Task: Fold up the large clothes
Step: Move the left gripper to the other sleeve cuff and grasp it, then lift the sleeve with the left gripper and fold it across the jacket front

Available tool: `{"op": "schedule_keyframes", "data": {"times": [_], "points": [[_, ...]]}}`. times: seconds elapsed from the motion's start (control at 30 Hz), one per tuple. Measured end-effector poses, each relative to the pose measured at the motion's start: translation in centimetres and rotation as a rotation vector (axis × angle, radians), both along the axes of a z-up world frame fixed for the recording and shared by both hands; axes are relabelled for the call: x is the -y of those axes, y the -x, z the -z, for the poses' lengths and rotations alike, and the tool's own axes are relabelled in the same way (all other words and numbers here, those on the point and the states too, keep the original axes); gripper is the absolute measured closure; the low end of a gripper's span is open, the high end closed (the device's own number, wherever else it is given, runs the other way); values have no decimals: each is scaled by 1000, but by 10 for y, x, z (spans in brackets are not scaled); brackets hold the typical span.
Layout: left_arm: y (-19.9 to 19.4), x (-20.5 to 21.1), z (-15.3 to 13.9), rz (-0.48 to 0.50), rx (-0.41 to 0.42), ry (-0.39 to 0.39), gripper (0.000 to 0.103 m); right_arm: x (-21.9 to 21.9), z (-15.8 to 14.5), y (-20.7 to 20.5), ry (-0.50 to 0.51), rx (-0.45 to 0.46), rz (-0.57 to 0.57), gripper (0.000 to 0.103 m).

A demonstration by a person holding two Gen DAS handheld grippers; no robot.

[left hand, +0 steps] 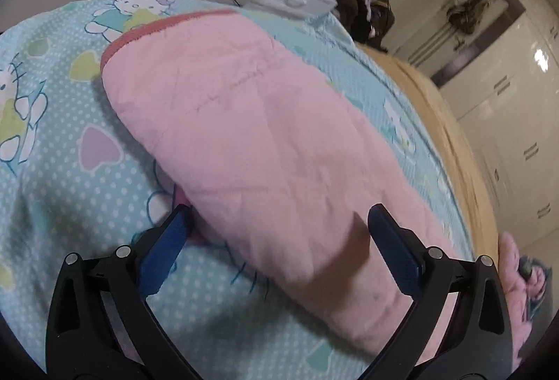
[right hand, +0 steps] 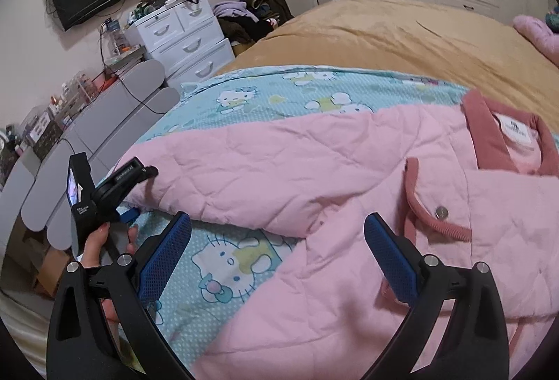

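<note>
- Cartoon-cat bedsheet [left hand: 63, 184] in pale blue covers the bed, with a tan blanket [right hand: 384, 37] beyond and white drawers [right hand: 185, 41] by the wall.
- Pink quilted jacket [right hand: 314, 170] lies spread on the sheet, its dark pink collar [right hand: 482, 131] far right of the right gripper [right hand: 277, 242].
- Left gripper [left hand: 277, 233] has its blue pads wide apart, straddling the jacket's sleeve [left hand: 244, 135] without pressing it.
- Right gripper's pads also stand apart, above the jacket's hem, nothing clamped.
- A hand [right hand: 101, 247] holds the left tool at the sleeve's end.
</note>
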State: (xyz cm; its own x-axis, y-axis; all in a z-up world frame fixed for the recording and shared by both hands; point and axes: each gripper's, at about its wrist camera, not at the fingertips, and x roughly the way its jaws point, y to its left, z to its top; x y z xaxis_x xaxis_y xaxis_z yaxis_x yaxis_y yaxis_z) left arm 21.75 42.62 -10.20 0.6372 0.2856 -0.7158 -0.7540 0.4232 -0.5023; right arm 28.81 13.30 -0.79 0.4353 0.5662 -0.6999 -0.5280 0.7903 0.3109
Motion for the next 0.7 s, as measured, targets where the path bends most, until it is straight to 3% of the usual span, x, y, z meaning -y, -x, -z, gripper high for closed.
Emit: {"op": "schedule_keyframes", "data": {"times": [0.1,0.2,0.43,0.7], "points": [[1,4,-5,-7,29,-21,69,16,3,0,-30,-16,30,4],[4,7,-20,28,109,-43,89,33,3,-1,-56,-24,68,4],[8,42,-90,94,221,-201,94,84,-2,9,-104,-27,150,4],[16,106,-163,213,364,-339,94,176,-5,27,-153,-33,333,4]]}}
